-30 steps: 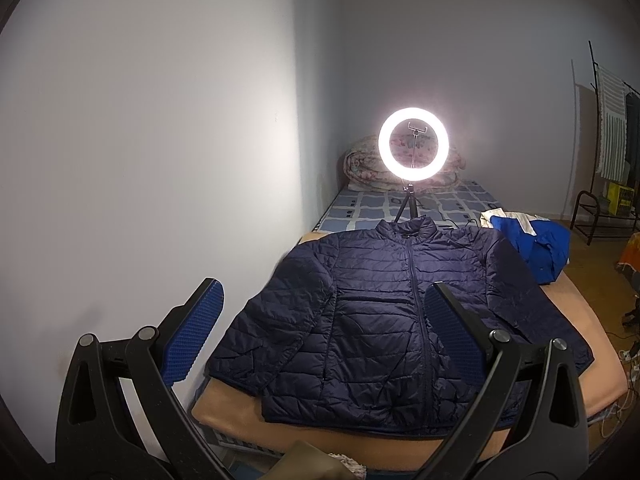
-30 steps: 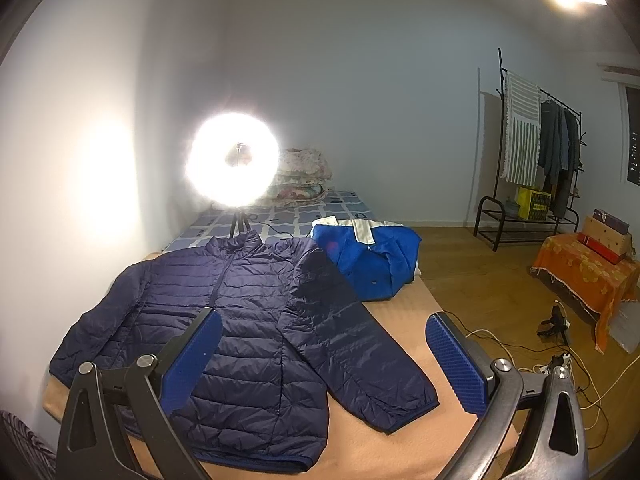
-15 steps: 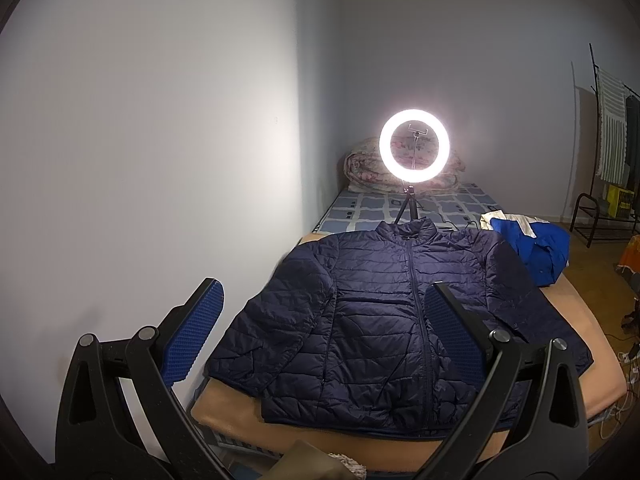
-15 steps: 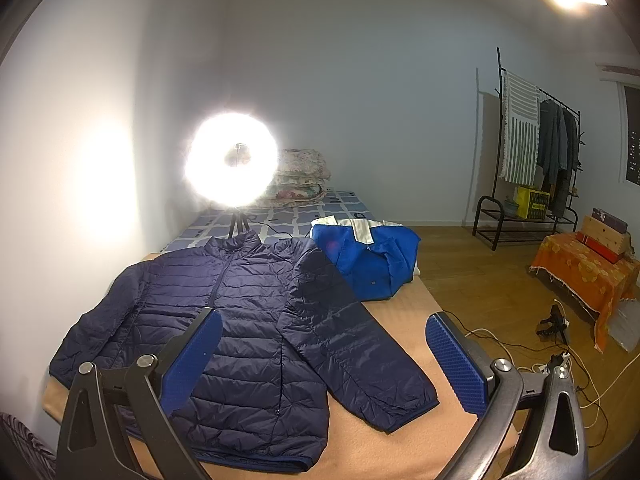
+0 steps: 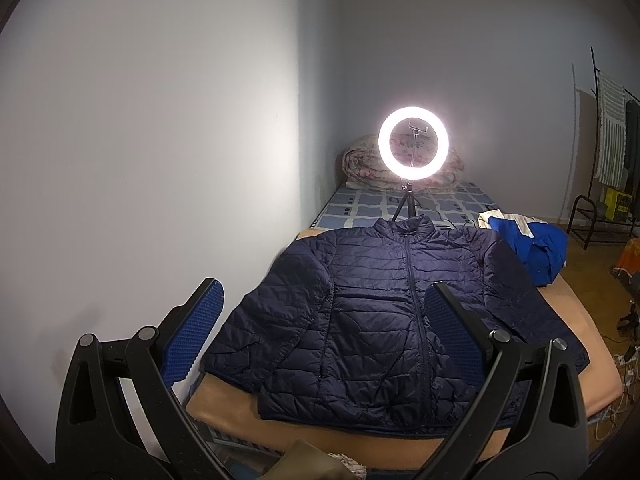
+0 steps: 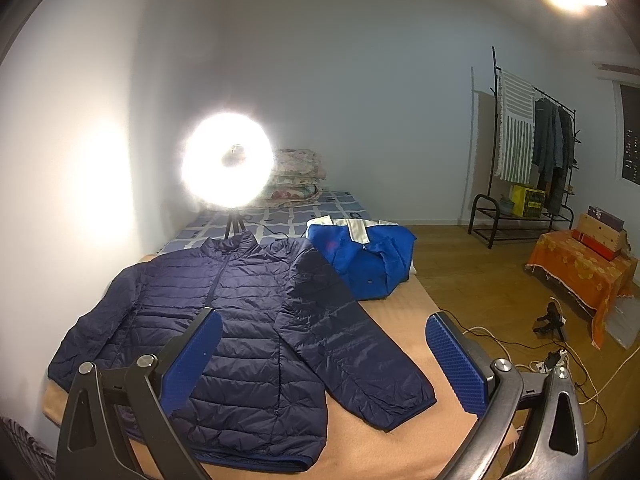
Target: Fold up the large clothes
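Nothing moved, jacket (image 5: 384, 320) flat (grippers apart)

The left gripper (image 5: 320, 334) is wide open, with its two black arms spread far apart and the blue bumpy pads (image 5: 195, 336) facing each other. The right gripper (image 6: 324, 362) is wide open too, and its blue pads (image 6: 456, 364) sit far apart in the same way. Both are up in the air, touching nothing and holding nothing.
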A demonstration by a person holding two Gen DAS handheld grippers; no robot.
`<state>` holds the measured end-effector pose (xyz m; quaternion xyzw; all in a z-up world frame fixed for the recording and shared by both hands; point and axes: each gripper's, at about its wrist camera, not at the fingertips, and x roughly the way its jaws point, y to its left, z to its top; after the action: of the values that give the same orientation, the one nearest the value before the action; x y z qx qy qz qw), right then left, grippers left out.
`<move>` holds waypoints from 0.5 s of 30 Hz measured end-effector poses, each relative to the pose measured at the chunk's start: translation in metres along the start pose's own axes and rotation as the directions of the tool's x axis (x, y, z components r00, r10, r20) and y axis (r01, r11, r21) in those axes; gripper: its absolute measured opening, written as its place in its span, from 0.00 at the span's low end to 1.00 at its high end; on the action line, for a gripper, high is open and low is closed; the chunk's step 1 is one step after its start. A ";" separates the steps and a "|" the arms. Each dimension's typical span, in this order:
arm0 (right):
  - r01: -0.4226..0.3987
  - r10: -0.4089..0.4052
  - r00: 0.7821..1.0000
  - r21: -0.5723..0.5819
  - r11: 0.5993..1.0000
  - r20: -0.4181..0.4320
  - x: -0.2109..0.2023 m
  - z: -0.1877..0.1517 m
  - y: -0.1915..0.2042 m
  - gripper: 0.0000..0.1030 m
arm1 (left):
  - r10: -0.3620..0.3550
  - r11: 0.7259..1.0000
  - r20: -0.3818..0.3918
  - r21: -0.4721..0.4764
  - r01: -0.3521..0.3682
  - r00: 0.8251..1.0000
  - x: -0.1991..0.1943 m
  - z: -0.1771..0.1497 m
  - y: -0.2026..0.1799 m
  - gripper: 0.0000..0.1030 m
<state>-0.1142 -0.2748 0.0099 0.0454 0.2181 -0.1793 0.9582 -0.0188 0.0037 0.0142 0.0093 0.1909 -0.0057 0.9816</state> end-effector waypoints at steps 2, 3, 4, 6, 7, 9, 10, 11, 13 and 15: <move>0.006 -0.006 1.000 0.002 1.000 0.001 0.000 0.001 0.000 1.00 | 0.001 1.000 0.000 0.000 -0.001 1.000 0.001 0.001 0.001 0.99; 0.008 -0.008 1.000 0.004 1.000 0.002 -0.001 0.001 0.001 1.00 | 0.001 1.000 0.001 0.001 -0.001 1.000 0.000 0.000 0.001 0.99; 0.008 -0.008 1.000 0.006 1.000 0.003 -0.001 0.001 0.001 1.00 | 0.002 1.000 0.000 0.001 -0.002 1.000 0.000 0.000 0.001 0.99; 0.007 -0.007 1.000 0.009 1.000 0.003 -0.001 0.002 0.001 1.00 | 0.005 1.000 -0.001 -0.001 -0.005 1.000 0.000 0.000 0.001 0.99; 0.007 -0.007 1.000 0.010 1.000 0.003 -0.001 0.002 0.001 1.00 | 0.006 1.000 -0.002 -0.002 -0.006 1.000 0.001 0.000 0.001 0.99; 0.005 -0.005 1.000 0.010 1.000 0.002 0.000 0.002 0.002 1.00 | 0.008 1.000 -0.006 -0.006 -0.008 1.000 0.002 -0.001 0.002 0.99; 0.004 -0.004 1.000 0.010 1.000 0.001 0.000 0.002 0.002 1.00 | 0.009 1.000 -0.008 -0.007 -0.009 1.000 0.002 -0.001 0.003 0.99; 0.003 -0.003 1.000 0.010 1.000 0.001 0.000 0.003 0.003 1.00 | 0.009 1.000 -0.011 -0.008 -0.009 1.000 0.004 -0.001 0.003 0.99; 0.001 -0.001 1.000 0.009 1.000 0.000 0.001 0.003 0.005 1.00 | 0.011 1.000 -0.015 -0.008 -0.011 1.000 0.006 -0.002 0.004 0.99; -0.001 0.001 1.000 0.008 1.000 0.001 0.002 0.003 0.007 1.00 | 0.009 1.000 -0.019 -0.010 -0.009 1.000 0.011 -0.001 0.005 0.99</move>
<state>-0.1090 -0.2692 0.0119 0.0494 0.2170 -0.1800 0.9582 -0.0094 0.0087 0.0091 0.0052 0.2000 -0.0003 0.9798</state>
